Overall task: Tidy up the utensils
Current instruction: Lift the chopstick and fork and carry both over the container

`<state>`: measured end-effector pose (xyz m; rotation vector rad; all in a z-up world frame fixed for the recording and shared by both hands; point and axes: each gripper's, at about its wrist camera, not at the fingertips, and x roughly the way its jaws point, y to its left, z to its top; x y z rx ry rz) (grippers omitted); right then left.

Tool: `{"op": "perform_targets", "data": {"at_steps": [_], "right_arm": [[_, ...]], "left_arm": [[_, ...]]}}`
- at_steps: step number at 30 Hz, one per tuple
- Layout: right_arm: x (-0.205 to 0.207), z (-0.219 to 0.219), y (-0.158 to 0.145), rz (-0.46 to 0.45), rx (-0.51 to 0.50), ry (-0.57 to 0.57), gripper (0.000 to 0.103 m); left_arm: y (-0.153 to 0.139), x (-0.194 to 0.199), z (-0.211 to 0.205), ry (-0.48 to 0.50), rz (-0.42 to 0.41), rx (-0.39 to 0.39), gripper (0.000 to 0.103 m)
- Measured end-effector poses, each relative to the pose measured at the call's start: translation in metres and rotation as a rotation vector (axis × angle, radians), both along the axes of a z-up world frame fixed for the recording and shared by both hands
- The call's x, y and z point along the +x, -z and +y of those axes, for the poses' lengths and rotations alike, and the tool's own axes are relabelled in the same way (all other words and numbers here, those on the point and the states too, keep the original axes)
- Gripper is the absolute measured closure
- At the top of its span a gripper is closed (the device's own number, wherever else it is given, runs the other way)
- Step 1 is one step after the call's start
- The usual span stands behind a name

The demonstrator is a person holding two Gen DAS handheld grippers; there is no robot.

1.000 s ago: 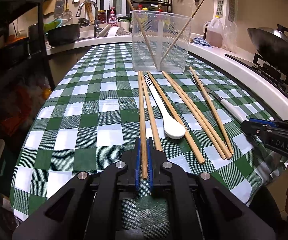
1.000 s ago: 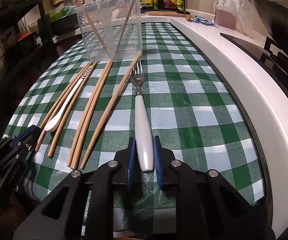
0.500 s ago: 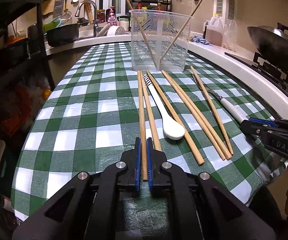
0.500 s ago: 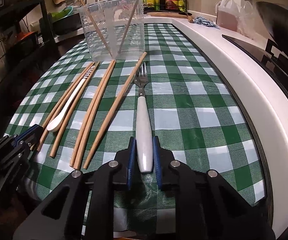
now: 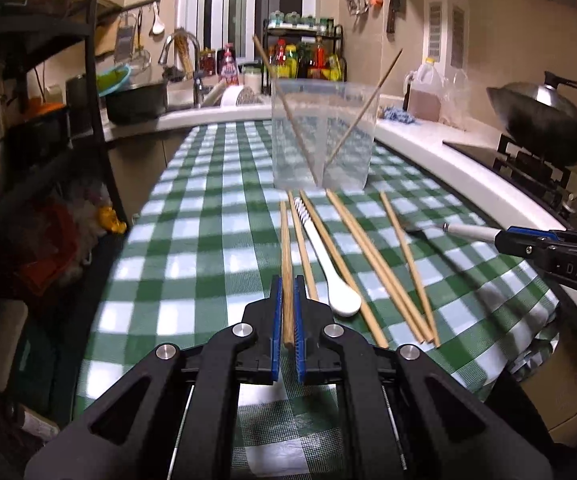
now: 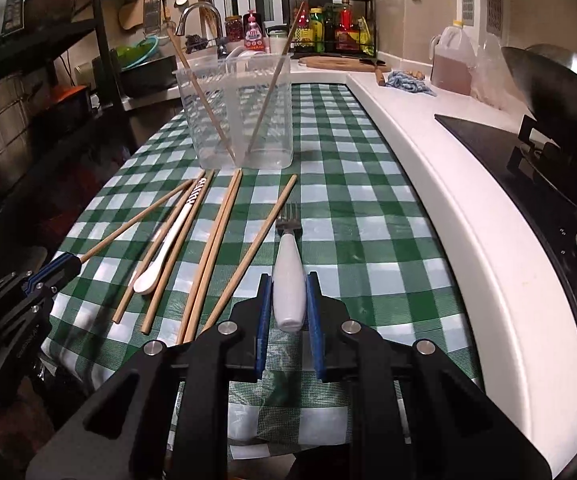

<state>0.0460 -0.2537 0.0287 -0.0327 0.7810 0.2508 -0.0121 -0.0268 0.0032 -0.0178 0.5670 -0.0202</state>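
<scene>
My left gripper [image 5: 287, 286] is shut on the near end of a wooden chopstick [image 5: 286, 240], held a little above the green checked tablecloth [image 5: 208, 240]. In the right wrist view my right gripper [image 6: 288, 282] is shut on the white handle of a fork [image 6: 288, 256], tines pointing away and off the cloth. A white spoon [image 5: 330, 268] and several more chopsticks [image 5: 372, 256] lie between the two. Behind them stands a clear plastic container [image 5: 324, 136] with two chopsticks leaning inside. Each gripper shows at the edge of the other's view.
A white counter edge [image 6: 428, 168] runs along the right, with a hob and a dark wok [image 5: 544, 120] beyond it. An oil jug [image 5: 424, 92] and a blue cloth [image 6: 408, 82] sit at the back right. Sink and faucet [image 5: 180, 46] are behind; a black shelf rack [image 5: 48, 80] stands left.
Both grippers have risen. The chopstick in the left one and the fork in the right one have come up off the cloth with them. The other utensils lie as before.
</scene>
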Motion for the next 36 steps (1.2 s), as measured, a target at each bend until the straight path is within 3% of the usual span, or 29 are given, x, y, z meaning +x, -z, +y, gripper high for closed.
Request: {"op": "perform_targets", "data": {"at_steps": [13, 24, 36], "right_arm": [[-0.005, -0.007, -0.033, -0.089, -0.017, -0.027, 0.086], [0.0, -0.008, -0.058, -0.14, 0.006, -0.041, 0.086], [0.014, -0.01, -0.087, -0.167, 0.066, -0.035, 0.086]], "left_arm": [[-0.035, -0.01, 0.008, -0.007, -0.097, -0.011, 0.098], [-0.084, -0.007, 0.014, 0.012, -0.185, 0.0, 0.098], [-0.144, 0.023, 0.032, 0.047, -0.164, -0.059, 0.098]]}}
